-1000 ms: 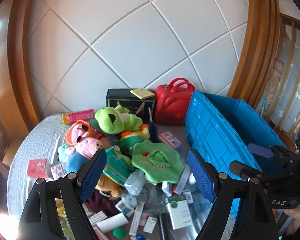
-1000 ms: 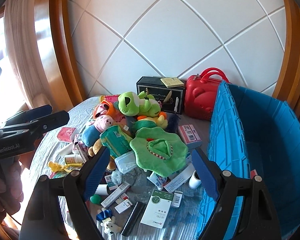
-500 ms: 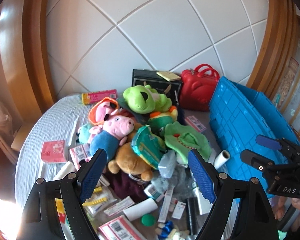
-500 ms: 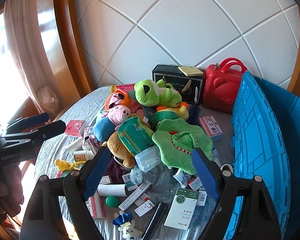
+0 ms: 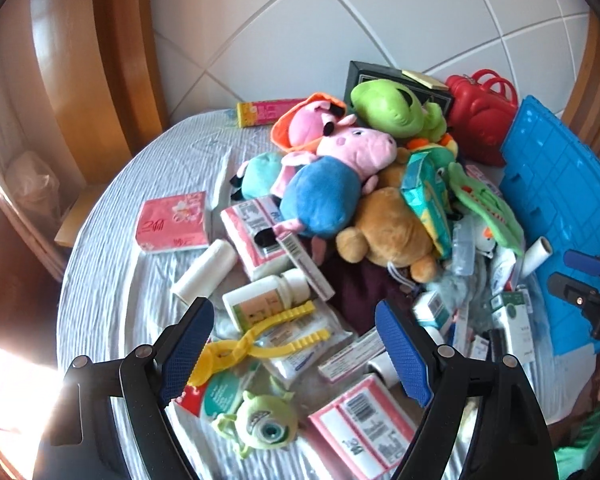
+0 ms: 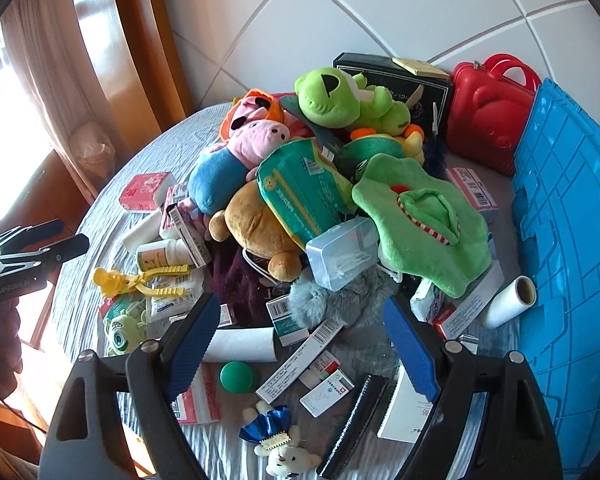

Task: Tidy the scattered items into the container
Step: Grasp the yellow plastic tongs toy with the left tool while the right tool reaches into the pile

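A heap of toys and boxes covers the round table. A pink pig plush (image 5: 340,168) (image 6: 236,148), a brown bear plush (image 5: 396,228) (image 6: 260,228), a green frog plush (image 5: 392,108) (image 6: 340,100) and a green nappy pack (image 6: 300,192) lie in the pile. The blue crate (image 5: 564,184) (image 6: 572,240) stands at the right. My left gripper (image 5: 296,344) is open and empty above a yellow clip (image 5: 260,340) and a white bottle (image 5: 264,296). My right gripper (image 6: 304,340) is open and empty above small boxes and a grey fluffy thing (image 6: 340,300).
A red case (image 6: 488,108) and a black box (image 6: 392,76) stand against the white panelled wall. A red tissue pack (image 5: 172,224) and white rolls (image 5: 204,272) (image 6: 508,300) lie loose. A green ball (image 6: 238,376) and a small monster toy (image 5: 264,424) lie near the front edge.
Both grippers have moved left and tilted down toward the table. The pile now fills the views and the crate sits further right. Both stay open.
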`<state>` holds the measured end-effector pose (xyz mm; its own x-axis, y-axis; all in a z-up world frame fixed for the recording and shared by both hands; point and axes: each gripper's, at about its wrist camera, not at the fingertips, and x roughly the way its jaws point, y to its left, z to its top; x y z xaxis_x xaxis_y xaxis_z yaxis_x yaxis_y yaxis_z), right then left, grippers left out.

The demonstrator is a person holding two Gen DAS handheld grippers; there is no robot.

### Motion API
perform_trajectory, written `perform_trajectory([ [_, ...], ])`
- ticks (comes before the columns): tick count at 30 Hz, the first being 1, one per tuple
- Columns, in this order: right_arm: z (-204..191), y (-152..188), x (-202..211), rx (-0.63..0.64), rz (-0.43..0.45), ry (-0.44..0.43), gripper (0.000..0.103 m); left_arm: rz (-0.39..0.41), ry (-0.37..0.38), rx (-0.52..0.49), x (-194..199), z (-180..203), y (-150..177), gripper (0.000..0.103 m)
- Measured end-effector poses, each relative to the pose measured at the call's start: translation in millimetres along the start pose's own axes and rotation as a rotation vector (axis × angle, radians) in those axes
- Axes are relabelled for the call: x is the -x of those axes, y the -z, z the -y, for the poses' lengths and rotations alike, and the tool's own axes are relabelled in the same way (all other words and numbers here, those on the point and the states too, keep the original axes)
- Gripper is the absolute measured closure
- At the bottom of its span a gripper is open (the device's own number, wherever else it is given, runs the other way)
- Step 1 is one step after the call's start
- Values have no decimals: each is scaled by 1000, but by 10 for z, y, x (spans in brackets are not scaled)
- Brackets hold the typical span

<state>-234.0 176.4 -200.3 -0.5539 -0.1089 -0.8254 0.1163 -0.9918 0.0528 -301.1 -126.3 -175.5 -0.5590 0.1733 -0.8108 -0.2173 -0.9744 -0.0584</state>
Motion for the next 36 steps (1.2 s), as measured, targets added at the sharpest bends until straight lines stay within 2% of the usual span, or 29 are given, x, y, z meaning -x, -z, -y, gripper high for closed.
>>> perform_trajectory([
  [5,-35,216,-364,-21,-63,39,19,-47,-13,-17,-299,-304,147,19],
  [9,-62,392,-634,-45,-131,55,19,-93,-14,-78,-589,-468,285,19],
  [13,-103,487,-723,-57,-157,59,19,-132,0,-143,-871,-620,414,19],
  [22,-43,590,-763,-92,-190,97,19,-253,2,-425,-1530,-529,608,19],
  [25,-24,608,-768,-98,-197,108,19,-271,32,-437,-1645,-525,617,20],
  [27,-19,617,-769,-101,-199,113,19,-283,65,-420,-1675,-534,588,25],
  [29,-11,626,-779,-104,-203,118,19,-298,117,-410,-1675,-526,570,47],
  [31,8,648,-805,-115,-211,118,19,-298,128,-427,-1645,-485,555,63],
  [34,40,688,-876,-136,-231,117,19,-289,138,-460,-1570,-404,561,70],
  [36,56,703,-929,-142,-240,117,19,-270,146,-451,-1496,-396,541,71],
])
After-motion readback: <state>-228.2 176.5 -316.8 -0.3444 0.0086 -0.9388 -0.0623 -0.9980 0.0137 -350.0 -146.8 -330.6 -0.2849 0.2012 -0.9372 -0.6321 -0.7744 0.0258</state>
